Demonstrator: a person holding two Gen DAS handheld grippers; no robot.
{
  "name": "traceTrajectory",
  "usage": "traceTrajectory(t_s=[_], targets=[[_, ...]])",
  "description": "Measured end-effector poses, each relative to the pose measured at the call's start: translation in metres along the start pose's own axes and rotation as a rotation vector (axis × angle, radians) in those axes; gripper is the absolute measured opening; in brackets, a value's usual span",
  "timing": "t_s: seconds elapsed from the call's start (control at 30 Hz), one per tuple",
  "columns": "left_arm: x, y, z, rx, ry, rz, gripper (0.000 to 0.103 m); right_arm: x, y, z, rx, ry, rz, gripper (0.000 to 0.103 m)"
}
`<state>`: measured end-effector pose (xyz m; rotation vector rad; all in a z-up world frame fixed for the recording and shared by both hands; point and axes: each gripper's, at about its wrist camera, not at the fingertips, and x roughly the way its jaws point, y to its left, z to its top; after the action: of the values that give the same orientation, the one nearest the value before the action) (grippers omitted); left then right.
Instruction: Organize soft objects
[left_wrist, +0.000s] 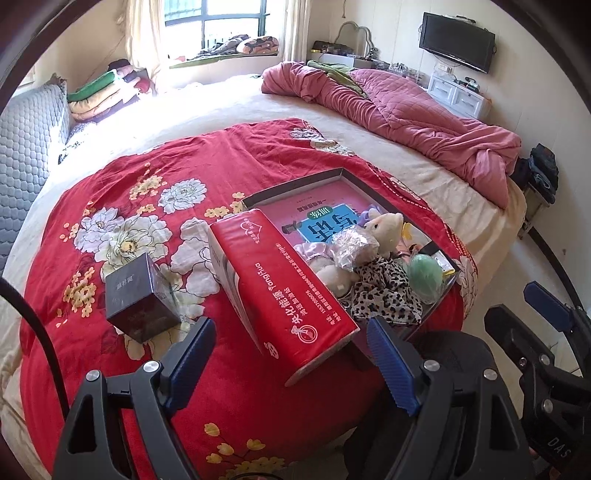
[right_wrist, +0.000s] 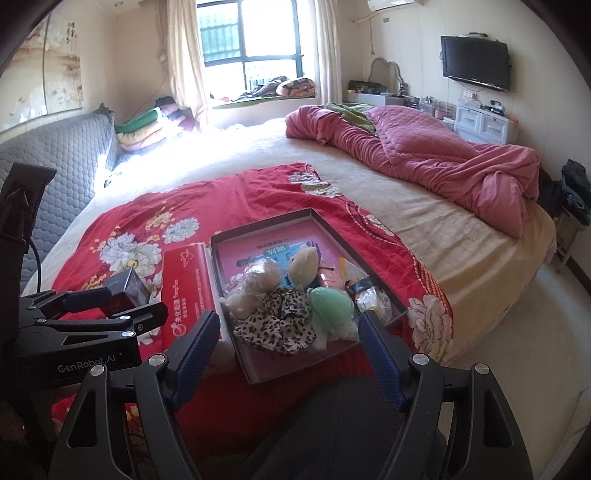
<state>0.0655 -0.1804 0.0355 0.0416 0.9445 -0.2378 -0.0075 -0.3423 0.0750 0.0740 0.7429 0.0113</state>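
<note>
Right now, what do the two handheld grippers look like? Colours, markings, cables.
Both match. The left gripper and right gripper each have a black plastic frame with triangular cut-outs, silver round pivot screws and ribbed blue finger pads. The left body bears white "GenRobot.AI" lettering. A black cable trails beside it.

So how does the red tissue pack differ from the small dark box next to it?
The red tissue pack is long, bright red with white print, and lies propped against the side of the shallow tray. The small dark box is nearly cube-shaped and glossy black, and stands alone, clear of the tray. Both rest on the red floral cloth, and neither is held.
</note>
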Motion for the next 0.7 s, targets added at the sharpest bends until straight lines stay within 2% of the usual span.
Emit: traceTrajectory(t_s=[0.7], targets=[[0.010, 0.005, -0.008, -0.025, 0.028, 0.032, 0.083, 0.014, -0.009, -0.009, 0.044, 0.047, -0.002, 0.079]])
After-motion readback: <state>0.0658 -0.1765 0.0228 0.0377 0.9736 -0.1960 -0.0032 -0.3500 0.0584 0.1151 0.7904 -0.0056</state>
